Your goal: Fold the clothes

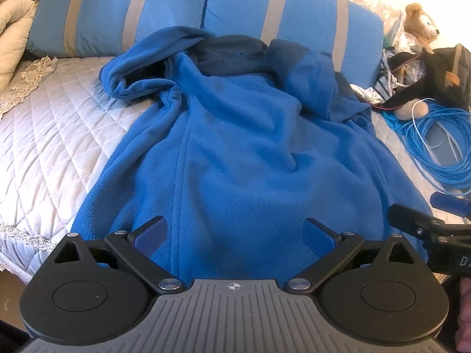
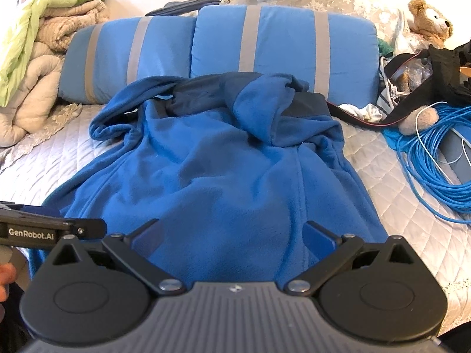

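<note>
The folding is, I judge, hardly begun: the blue fleece garment point(image 1: 235, 147) lies spread along the bed point(image 1: 44, 147), hem near me, sleeves and collar crumpled at the far end against the striped pillows point(image 1: 117, 8). My left tool point(image 1: 234, 232) and right tool point(image 2: 232, 234) hover over the hem, both with fingers apart, holding nothing. At right, a blue cable coil point(image 2: 435, 170) and bag clutter point(image 2: 435, 70) crowd the bed edge.

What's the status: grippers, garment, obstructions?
Left gripper and right gripper open, empty, at hem. Blue fleece robe spread on bed, sleeves bunched, unfolded. Blue cable coil lies right of it, apart.
</note>
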